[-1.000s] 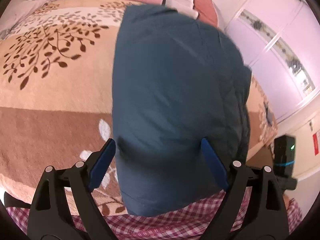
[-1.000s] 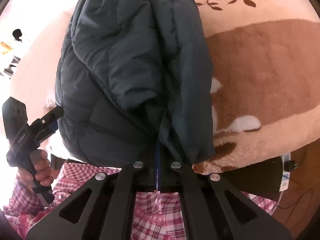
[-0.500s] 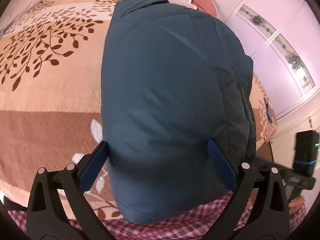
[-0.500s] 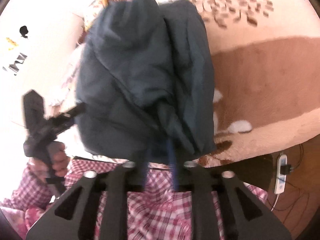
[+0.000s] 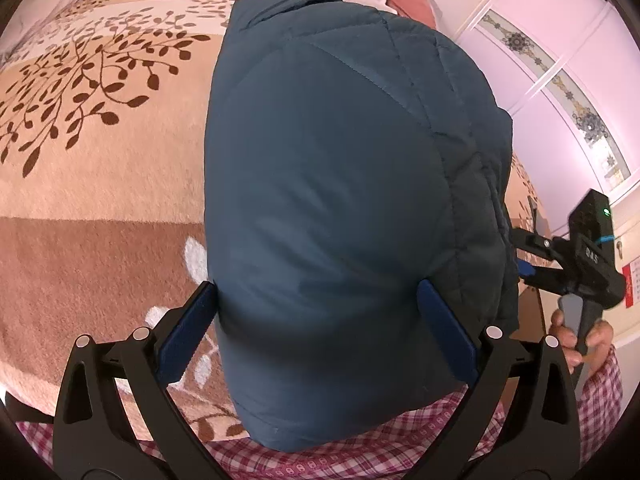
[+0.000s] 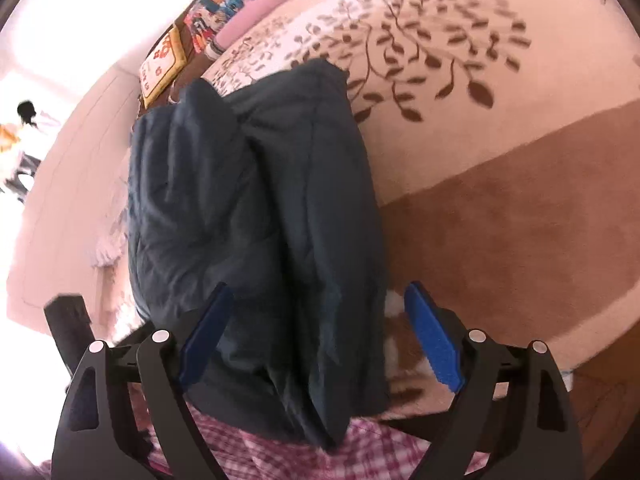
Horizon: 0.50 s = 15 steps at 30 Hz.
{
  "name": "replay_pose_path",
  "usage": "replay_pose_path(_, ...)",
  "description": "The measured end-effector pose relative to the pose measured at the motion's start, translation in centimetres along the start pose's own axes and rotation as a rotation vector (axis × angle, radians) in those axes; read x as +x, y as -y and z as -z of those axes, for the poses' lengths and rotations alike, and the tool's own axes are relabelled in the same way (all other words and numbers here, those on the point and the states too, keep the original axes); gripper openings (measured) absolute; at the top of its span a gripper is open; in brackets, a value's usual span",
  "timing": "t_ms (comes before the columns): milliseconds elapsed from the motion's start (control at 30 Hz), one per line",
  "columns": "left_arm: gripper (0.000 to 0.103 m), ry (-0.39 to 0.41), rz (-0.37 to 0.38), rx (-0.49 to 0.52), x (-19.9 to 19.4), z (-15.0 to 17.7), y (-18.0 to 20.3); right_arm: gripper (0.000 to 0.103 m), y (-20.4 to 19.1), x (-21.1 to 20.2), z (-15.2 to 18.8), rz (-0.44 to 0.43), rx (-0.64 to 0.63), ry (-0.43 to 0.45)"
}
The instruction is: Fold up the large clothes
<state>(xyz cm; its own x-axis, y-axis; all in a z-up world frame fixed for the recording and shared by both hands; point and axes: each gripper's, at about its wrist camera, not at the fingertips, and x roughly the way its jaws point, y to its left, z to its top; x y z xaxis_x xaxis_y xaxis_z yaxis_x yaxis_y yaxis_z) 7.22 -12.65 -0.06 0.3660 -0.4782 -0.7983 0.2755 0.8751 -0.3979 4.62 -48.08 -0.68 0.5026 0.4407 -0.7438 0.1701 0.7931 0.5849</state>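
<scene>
Lying folded into a thick bundle on the leaf-patterned blanket (image 5: 80, 168), the dark teal padded jacket (image 5: 332, 208) is seen filling the middle of both views. From the left wrist camera, a smooth, rounded outer panel with a few stitched quilting lines is shown, its near end hanging over the bed edge toward a pink checked cloth (image 5: 320, 462) at the bottom of the frame. The left gripper (image 5: 320, 334) is spread wide, a blue pad on either side of the bundle; whether the pads press the fabric or merely flank it cannot be told. Off to the right in this view, the right gripper (image 5: 524, 270) is caught from the side, held by a hand (image 5: 580, 344) around its grey handle, just beside the jacket's darker edge, with a pale wardrobe (image 5: 560, 60) behind.

From the right wrist camera, something the other view hides is revealed: the jacket (image 6: 256, 216) is layered, with creased folds stacked side by side and a deep seam running between them. Here the right gripper (image 6: 320, 334) is also opened wide, its left pad overlapping the fabric, its right pad standing clear over the brown band of the blanket (image 6: 520, 208). Colourful cushions (image 6: 192, 44) are glimpsed at the head of the bed, blurred. The checked cloth (image 6: 280, 456) is seen again below.
</scene>
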Motion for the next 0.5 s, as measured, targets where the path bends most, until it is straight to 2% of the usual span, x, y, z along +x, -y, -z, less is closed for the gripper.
replay_pose_path(67,0.099,-0.006,0.001,-0.002,0.2,-0.1,-0.1,0.085,0.2,0.7,-0.4,-0.033,0.017,-0.022)
replay_pose_path(200,0.099,-0.013,0.009,-0.006,0.4,-0.2,-0.3,0.091,0.6,2.0,-1.0,-0.018,0.018,-0.050)
replay_pose_path(300,0.099,-0.027,0.022,-0.014,0.6,-0.3,-0.7,0.094,1.0,2.7,-0.9,-0.045,0.030,-0.065)
replay_pose_path(500,0.099,-0.028,0.035,-0.023,0.9,-0.2,-1.0,0.094,2.4,3.5,-0.4,-0.223,0.114,-0.098)
